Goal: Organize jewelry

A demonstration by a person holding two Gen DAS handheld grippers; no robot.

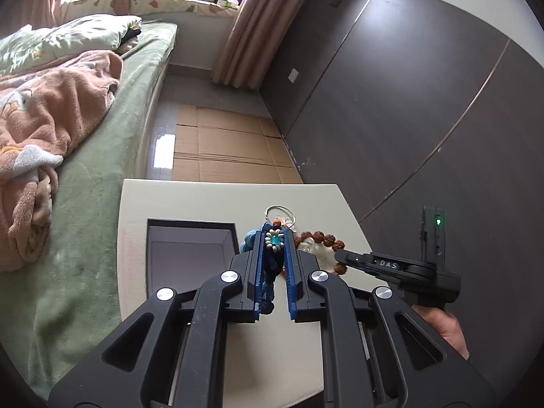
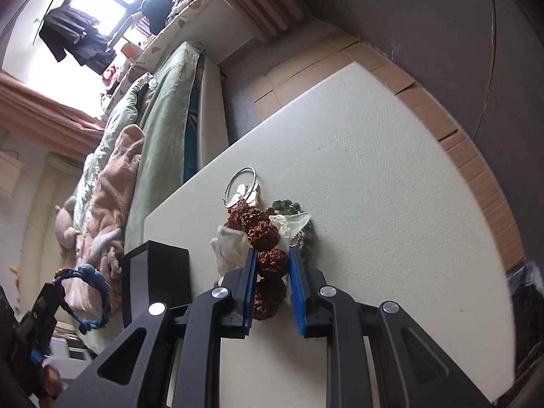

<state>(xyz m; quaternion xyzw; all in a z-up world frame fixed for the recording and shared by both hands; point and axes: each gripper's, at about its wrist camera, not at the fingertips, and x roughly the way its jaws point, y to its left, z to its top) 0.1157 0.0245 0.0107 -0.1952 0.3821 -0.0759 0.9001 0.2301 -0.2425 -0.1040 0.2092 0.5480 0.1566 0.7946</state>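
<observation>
My left gripper (image 1: 274,238) is shut on a blue braided bracelet (image 1: 273,239) with a turquoise bead and white beads, held above the white table (image 1: 190,200) beside an open black box (image 1: 190,255). The same bracelet shows at the far left of the right wrist view (image 2: 89,297). My right gripper (image 2: 272,255) is shut on a brown seed-bead bracelet (image 2: 268,261), resting among a jewelry pile: silver hoops (image 2: 243,180), a grey bead bracelet (image 2: 289,207) and white pieces (image 2: 231,241). In the left wrist view the right gripper (image 1: 340,255) touches the brown beads (image 1: 326,239).
The black box (image 2: 159,272) stands at the table's left. A bed with green sheet (image 1: 88,187) and pink blanket lies left of the table. Cardboard sheets (image 1: 224,149) cover the floor beyond. A dark wardrobe wall (image 1: 425,102) runs along the right.
</observation>
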